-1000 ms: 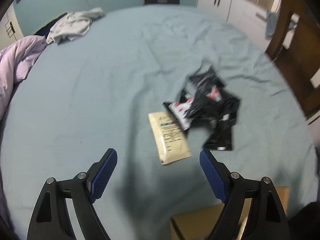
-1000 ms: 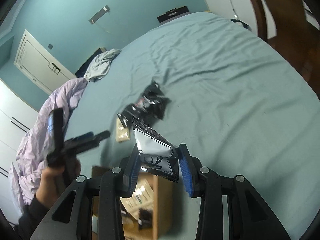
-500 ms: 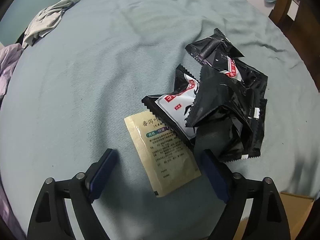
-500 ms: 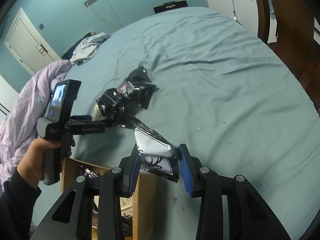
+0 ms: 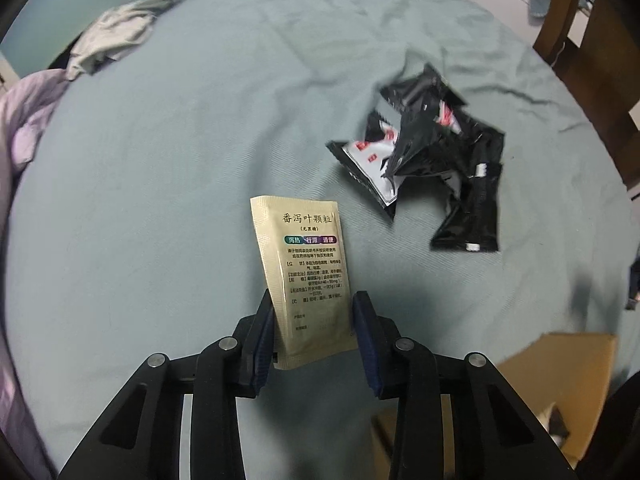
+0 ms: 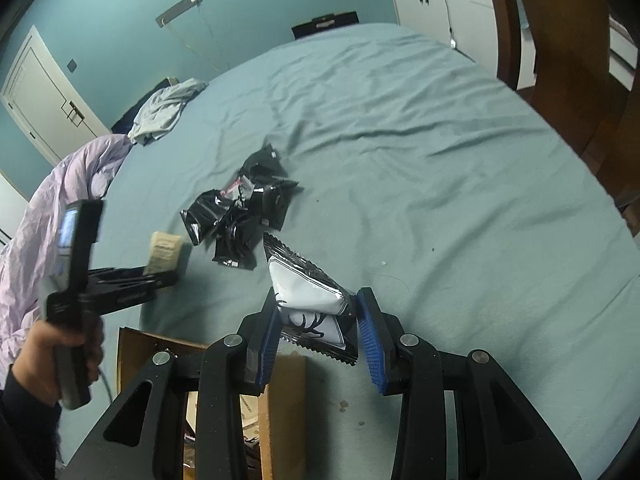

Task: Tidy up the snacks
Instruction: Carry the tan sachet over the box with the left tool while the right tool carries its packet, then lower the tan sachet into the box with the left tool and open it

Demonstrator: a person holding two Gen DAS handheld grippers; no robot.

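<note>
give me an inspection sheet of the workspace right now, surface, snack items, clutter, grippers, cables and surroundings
Surface: wrinkled teal bedsheet.
Job's things: beige sachet; black-and-white snack pack; pile of black packets; open cardboard box at the near edge.
Clutter: grey garment, lilac quilt.
Grippers: left gripper closing, sachet between its fingers; right gripper shut on the snack pack.
Cables: thin wires on the wall.
Surroundings: white cabinets, wooden furniture, door.
</note>
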